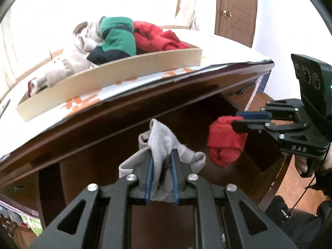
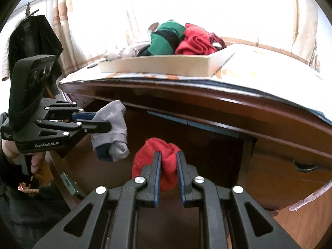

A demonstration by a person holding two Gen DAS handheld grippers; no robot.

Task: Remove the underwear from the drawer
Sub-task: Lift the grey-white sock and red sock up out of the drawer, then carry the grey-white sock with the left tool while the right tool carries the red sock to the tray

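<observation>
My left gripper [image 1: 161, 155] is shut on a grey piece of underwear [image 1: 160, 145], held up in front of the dark wooden desk; it also shows in the right wrist view [image 2: 103, 120], with the grey underwear [image 2: 113, 128] hanging from it. My right gripper [image 2: 168, 155] is shut on a red piece of underwear [image 2: 159, 155], seen too in the left wrist view [image 1: 238, 120] holding the red bundle [image 1: 225, 143]. Both hang in front of the open drawer cavity [image 1: 207, 112] under the desktop.
A shallow cardboard tray [image 1: 116, 72] on the desktop holds a pile of green, red, dark and beige clothes [image 1: 124, 37]. The tray also shows in the right wrist view [image 2: 157, 64]. A closed drawer with a handle [image 2: 305, 168] is at the right. A wooden door [image 1: 236, 6] stands behind.
</observation>
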